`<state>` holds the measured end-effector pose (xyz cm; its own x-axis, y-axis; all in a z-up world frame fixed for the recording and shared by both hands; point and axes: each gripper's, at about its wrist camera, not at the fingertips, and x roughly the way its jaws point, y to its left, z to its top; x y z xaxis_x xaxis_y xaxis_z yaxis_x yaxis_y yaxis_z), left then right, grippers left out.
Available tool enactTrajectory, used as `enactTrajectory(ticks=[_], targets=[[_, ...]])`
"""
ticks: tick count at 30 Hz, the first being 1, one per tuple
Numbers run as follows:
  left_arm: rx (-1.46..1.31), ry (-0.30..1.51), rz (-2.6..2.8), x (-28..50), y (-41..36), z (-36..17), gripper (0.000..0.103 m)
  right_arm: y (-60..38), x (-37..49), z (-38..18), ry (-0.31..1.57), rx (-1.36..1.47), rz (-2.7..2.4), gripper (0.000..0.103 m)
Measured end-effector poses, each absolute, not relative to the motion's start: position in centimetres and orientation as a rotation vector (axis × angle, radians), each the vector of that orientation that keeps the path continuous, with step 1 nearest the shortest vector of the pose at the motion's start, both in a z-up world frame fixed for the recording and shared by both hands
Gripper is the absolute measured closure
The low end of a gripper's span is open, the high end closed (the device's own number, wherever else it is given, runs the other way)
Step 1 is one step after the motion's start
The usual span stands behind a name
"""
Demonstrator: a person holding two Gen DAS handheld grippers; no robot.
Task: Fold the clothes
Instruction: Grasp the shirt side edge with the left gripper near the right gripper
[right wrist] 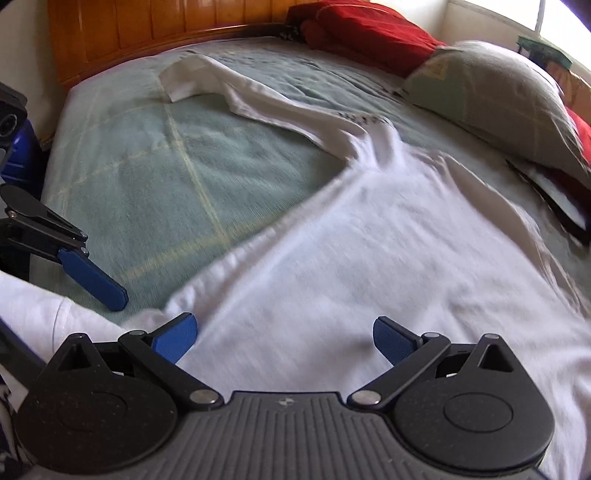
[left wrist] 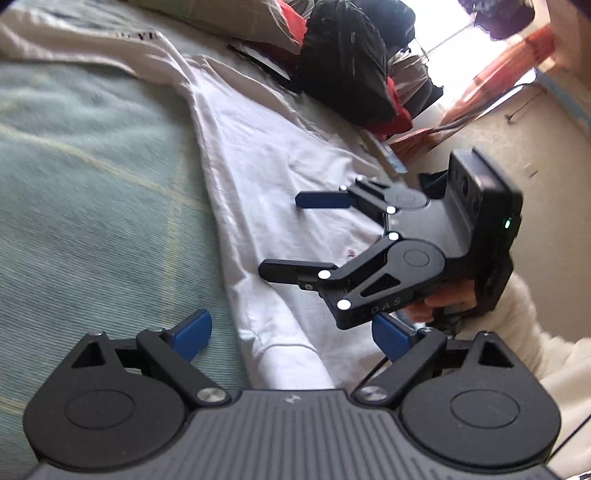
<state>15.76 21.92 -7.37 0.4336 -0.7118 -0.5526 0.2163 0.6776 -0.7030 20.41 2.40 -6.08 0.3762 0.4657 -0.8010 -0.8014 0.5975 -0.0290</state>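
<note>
Bed (right wrist: 155,184): pale green cover with thin yellow grid lines, wooden headboard (right wrist: 155,26) at the far end. Grey-green pillow (right wrist: 491,88) at the right side, red cloth (right wrist: 369,29) behind it. In the left wrist view, a black bag (left wrist: 347,62) at the bed's far edge, bright window beyond.

Shirt (right wrist: 388,258): white, long-sleeved, spread flat on the bed, body toward the near right. One sleeve (right wrist: 236,92) runs out across the green cover toward the headboard, cuff folded back. Dark print near the collar, too blurred to read.

Left hand-held gripper (left wrist: 291,336): blue pads wide apart, nothing between them. Held low at the shirt's near hem, one finger over the green cover, the other over the white cloth. Contact with the cloth cannot be told.

Right hand-held gripper (right wrist: 284,338): blue pads wide apart, nothing between them. Poised low over the shirt's body, pointing toward the headboard. In the left wrist view it lies level above the shirt's right part, held by a hand (left wrist: 443,306) in a white sleeve.

Both views are motion-blurred.
</note>
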Motion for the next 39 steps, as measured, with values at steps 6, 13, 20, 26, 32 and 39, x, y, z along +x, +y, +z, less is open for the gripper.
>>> enactTrajectory(ticks=[6, 13, 20, 26, 32, 39], targets=[[-0.778, 0.958, -0.657, 16.4, 22.9, -8.5, 0.010, -0.5, 19.9, -5.8, 0.837, -0.434, 0.811, 0.000], [-0.877, 0.959, -0.630, 17.9, 23.8, -9.6, 0.021, -2.1, 19.8, -6.3, 0.853, -0.408, 0.781, 0.000], [-0.869, 1.001, -0.542, 18.6, 24.4, -10.8, 0.078, -2.8, 20.0, -6.6, 0.862, -0.369, 0.765, 0.000], [-0.734, 0.933, -0.485, 17.6, 24.1, -8.8, 0.093, -3.2, 20.0, -6.5, 0.857, -0.369, 0.755, 0.000], [-0.633, 0.823, -0.398, 17.1, 26.8, -4.4, 0.097, -3.5, 20.1, -6.4, 0.856, -0.366, 0.741, 0.000], [-0.606, 0.867, -0.346, 16.8, 28.6, -4.6, 0.091, -3.6, 19.8, -5.9, 0.842, -0.377, 0.727, 0.000]])
